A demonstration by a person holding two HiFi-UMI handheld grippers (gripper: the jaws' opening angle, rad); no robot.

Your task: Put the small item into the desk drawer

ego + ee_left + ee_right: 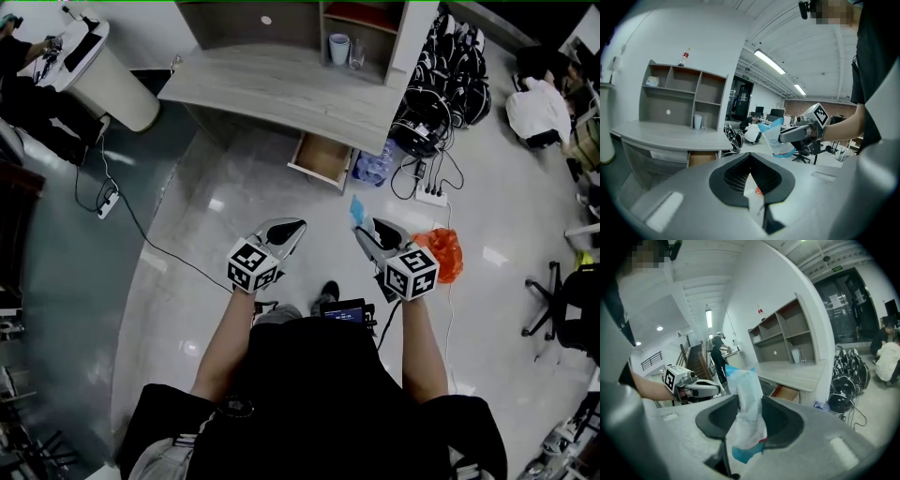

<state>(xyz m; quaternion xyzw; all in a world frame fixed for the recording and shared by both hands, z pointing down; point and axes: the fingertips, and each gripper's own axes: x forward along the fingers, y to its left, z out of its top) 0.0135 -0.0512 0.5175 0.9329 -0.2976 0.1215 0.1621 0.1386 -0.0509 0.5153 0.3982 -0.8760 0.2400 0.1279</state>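
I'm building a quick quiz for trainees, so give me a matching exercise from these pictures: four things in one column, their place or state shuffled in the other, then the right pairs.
Things
1. small blue and white plastic packet
2. wooden desk drawer
3. orange plastic bag
4. white cup

Place or state
A. lying on the floor
B. pulled open below the desktop
C. standing in a shelf compartment above the desktop
D. clamped between the jaws of the right gripper

Pairs: 1-D, 2-B, 3-A, 4-C
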